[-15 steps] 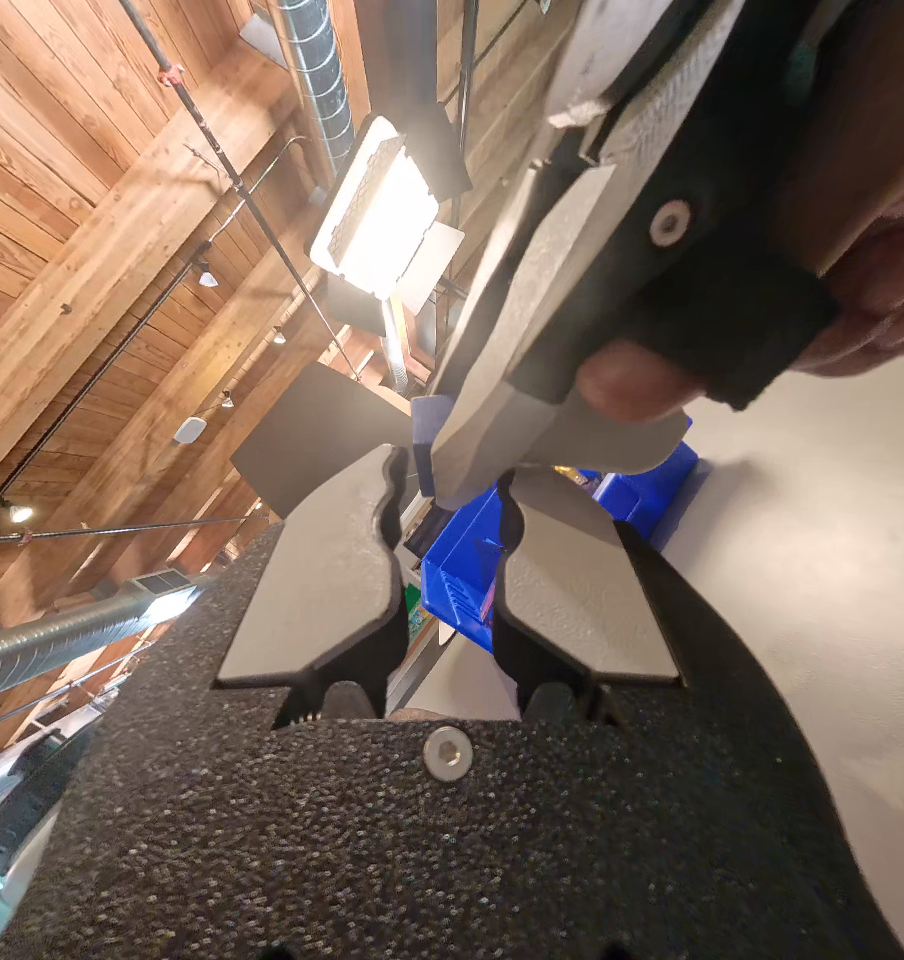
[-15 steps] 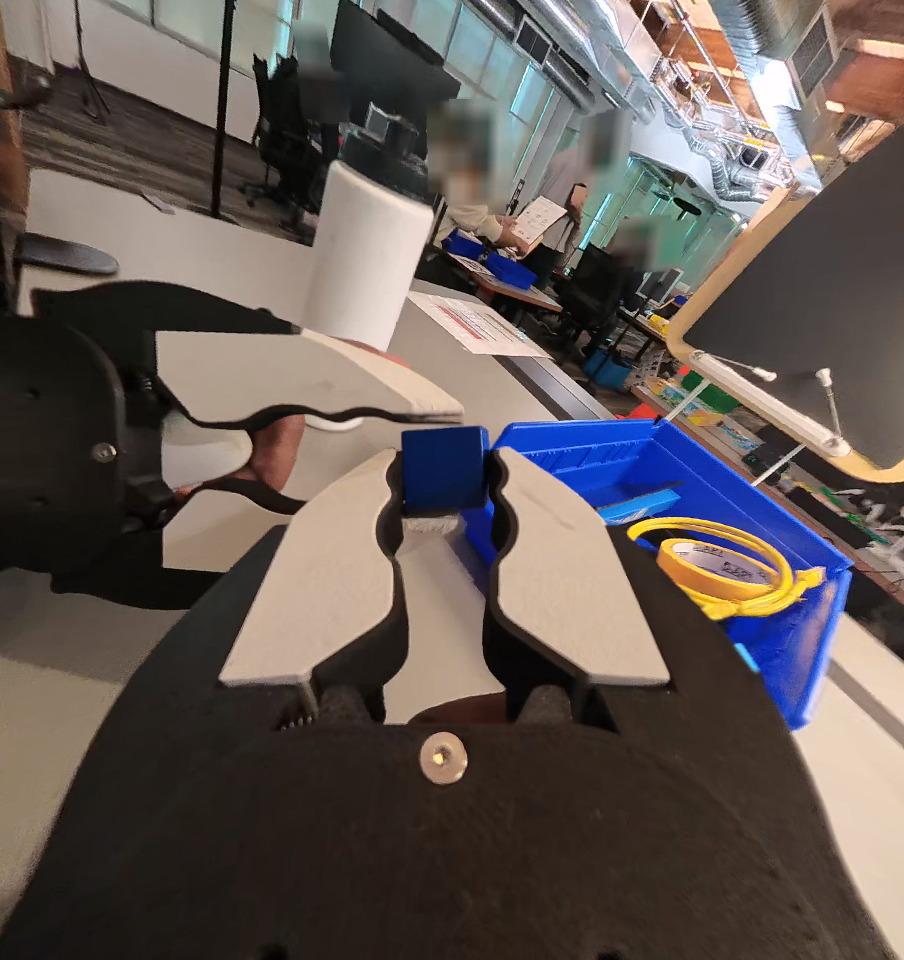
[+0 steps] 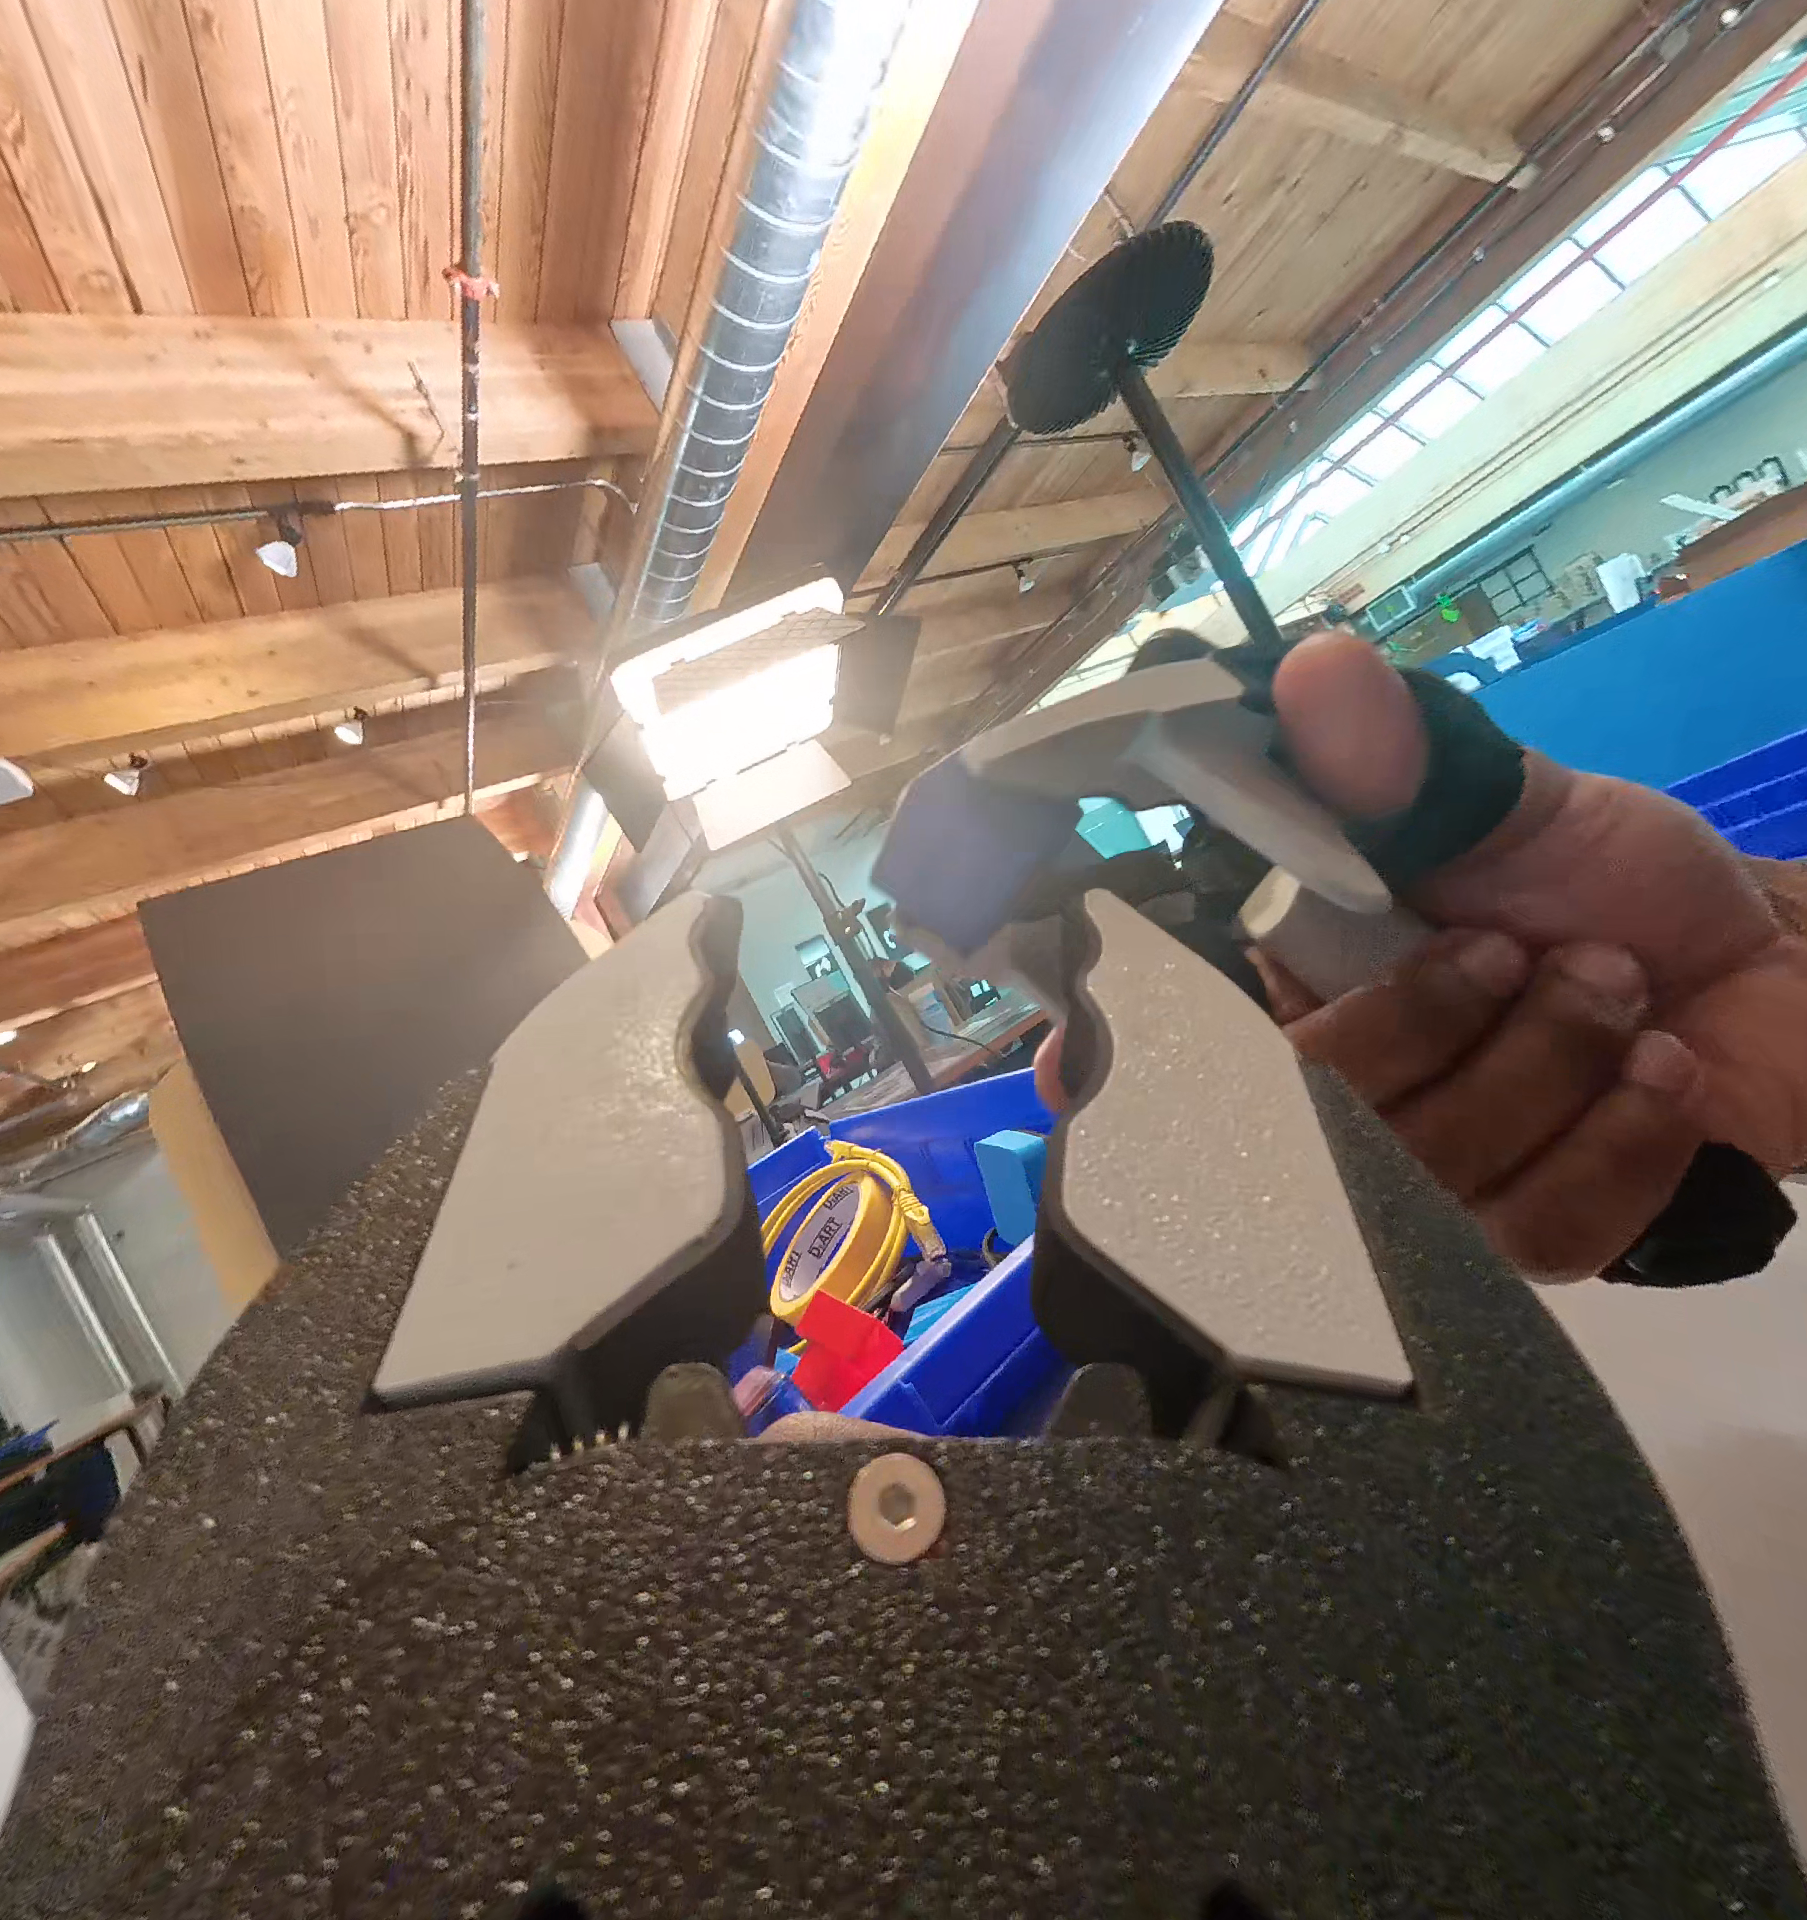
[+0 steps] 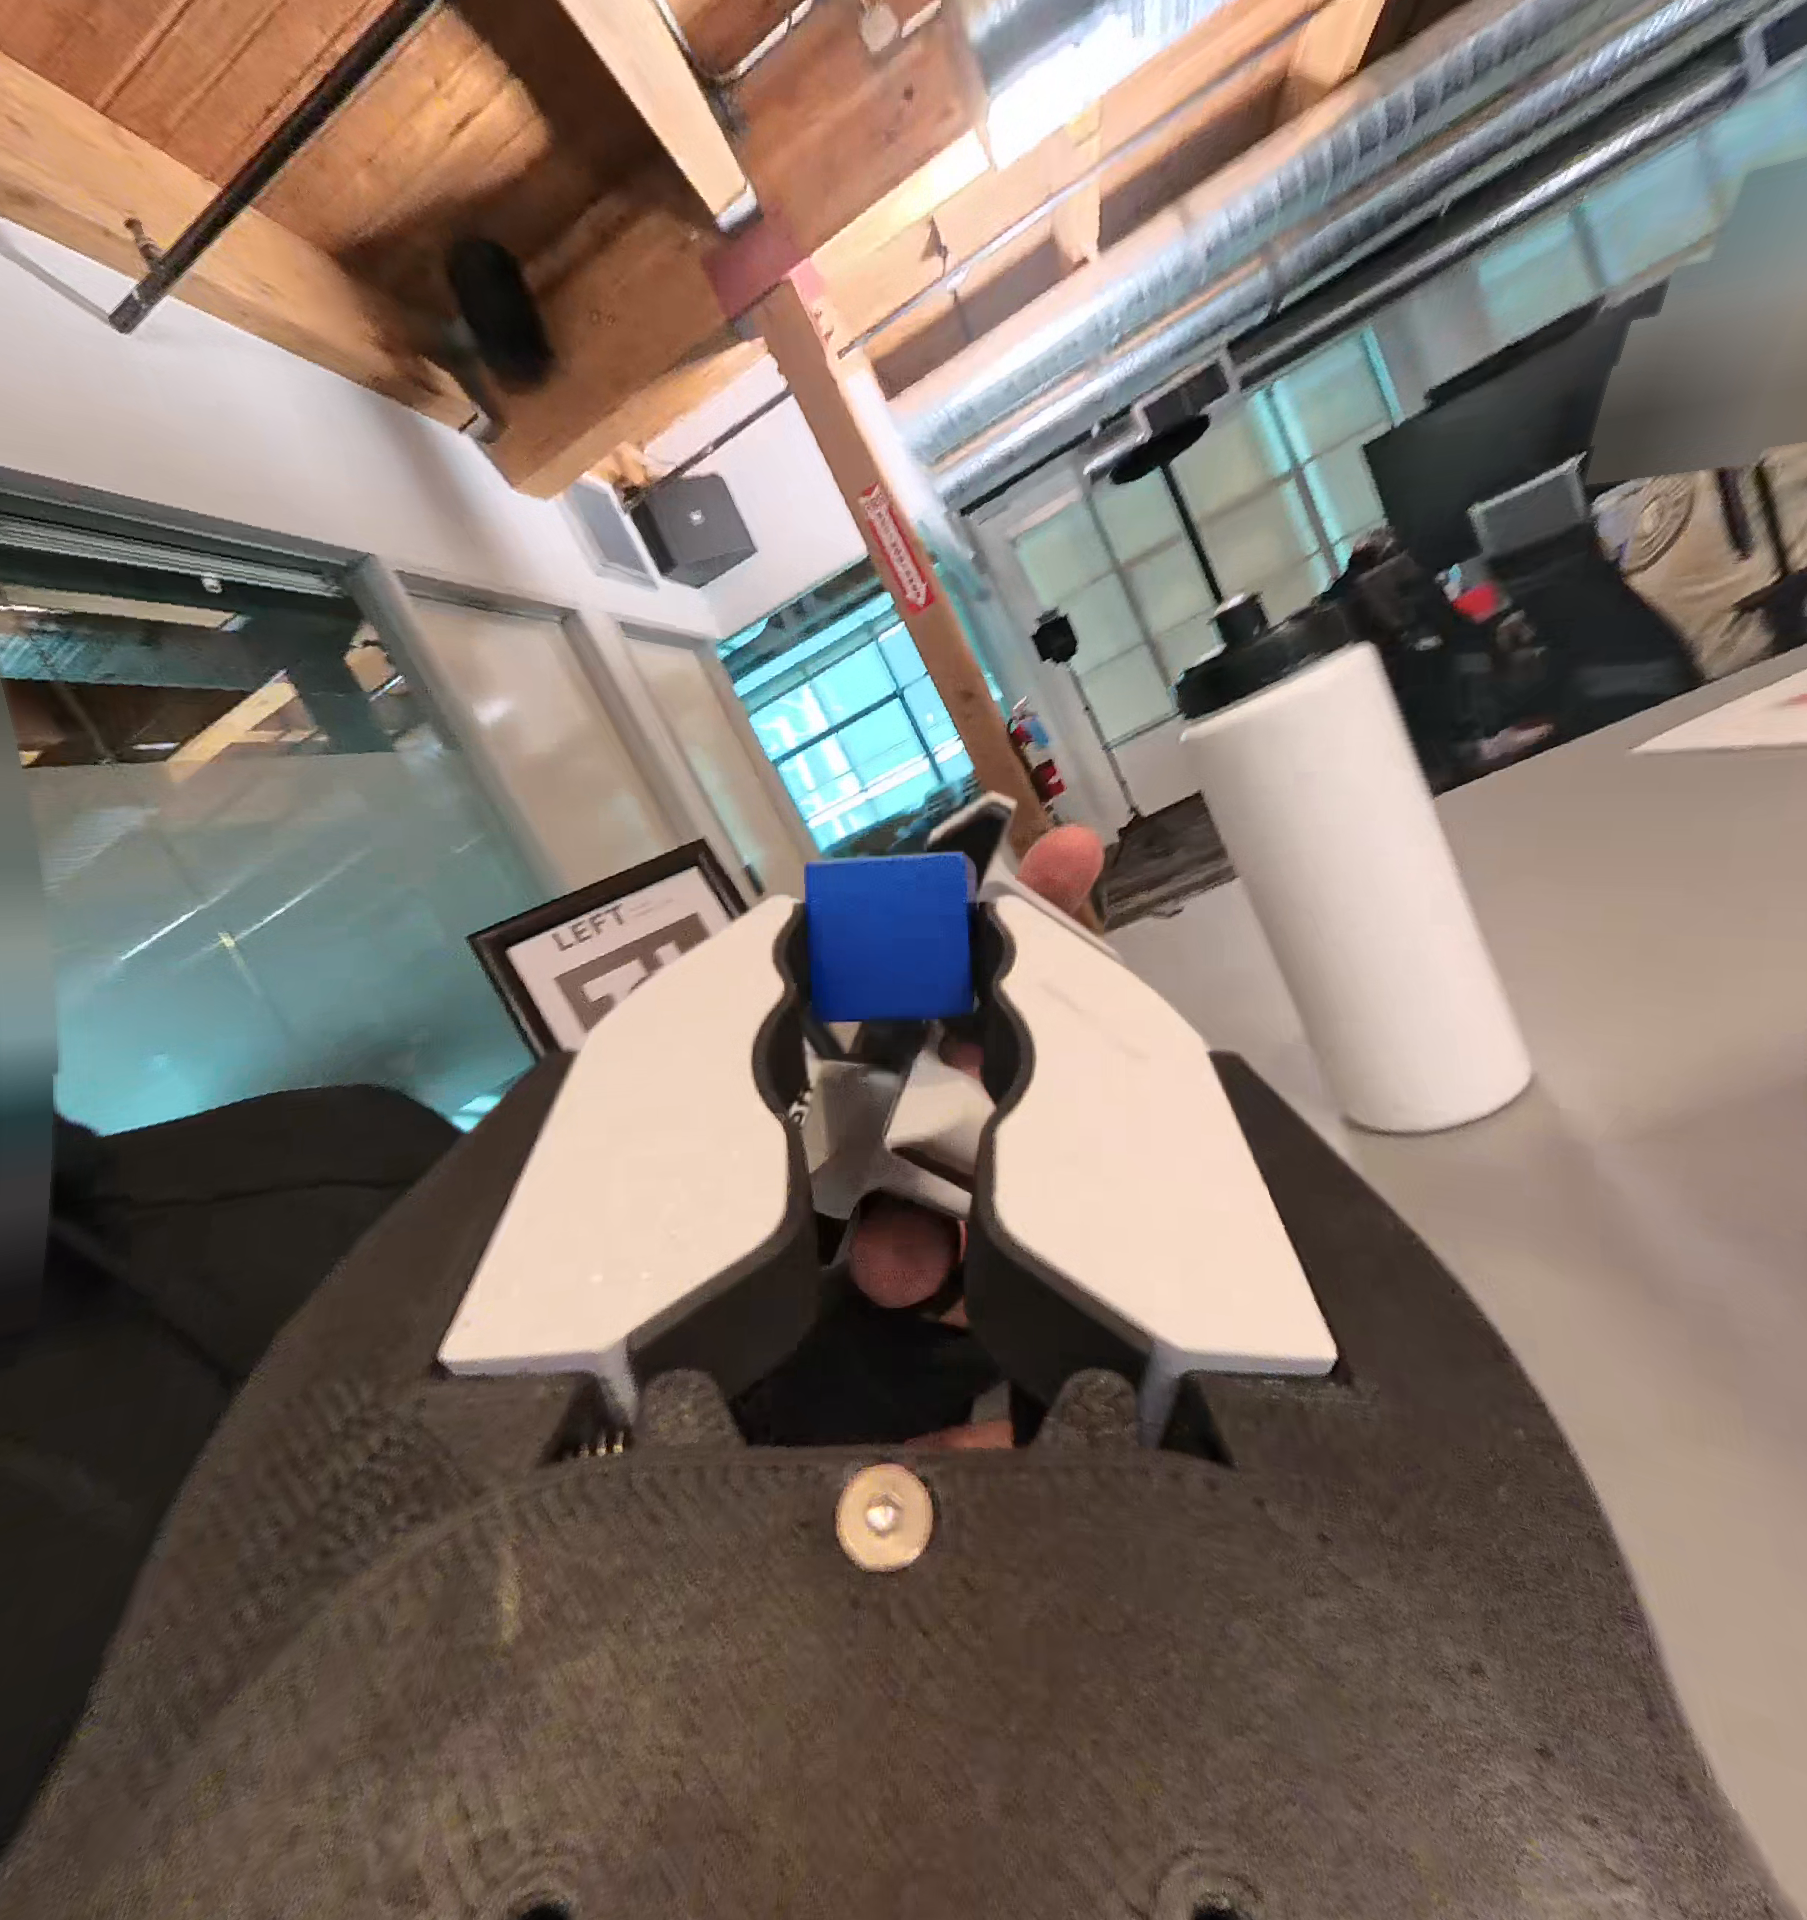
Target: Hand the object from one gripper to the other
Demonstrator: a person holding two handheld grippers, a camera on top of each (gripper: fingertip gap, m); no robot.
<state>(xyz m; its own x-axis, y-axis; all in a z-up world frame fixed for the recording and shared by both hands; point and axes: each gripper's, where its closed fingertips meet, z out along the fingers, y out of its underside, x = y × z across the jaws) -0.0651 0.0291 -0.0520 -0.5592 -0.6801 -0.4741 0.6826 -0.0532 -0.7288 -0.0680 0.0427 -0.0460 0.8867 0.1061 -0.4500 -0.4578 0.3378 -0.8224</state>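
A blue cube (image 4: 888, 940) is clamped between the fingertips of my right gripper (image 4: 888, 930), which is raised off the table. In the left wrist view the same cube (image 3: 966, 862) hangs in the right gripper's grey fingers (image 3: 1107, 717), which a hand (image 3: 1564, 997) holds from the right. My left gripper (image 3: 899, 935) is open and empty, and the cube sits just above its right fingertip without touching it. In the right wrist view the left gripper's grey fingers (image 4: 930, 1122) show through the gap below the cube.
A blue bin (image 3: 940, 1127) below the left gripper holds a yellow tape roll (image 3: 837, 1236), a yellow cable and a red piece (image 3: 847, 1340). A white cylinder (image 4: 1346, 914) stands on the grey table (image 4: 1626, 1091). A framed marker card (image 4: 618, 966) stands behind, and a bright studio light (image 3: 733, 707) hangs above. My left and right fingertips are right by each other.
Both grippers have tilted and swung to new angles. The left gripper's jaws have opened wider. The right gripper, still holding the cube, has shifted to the upper right of the left gripper.
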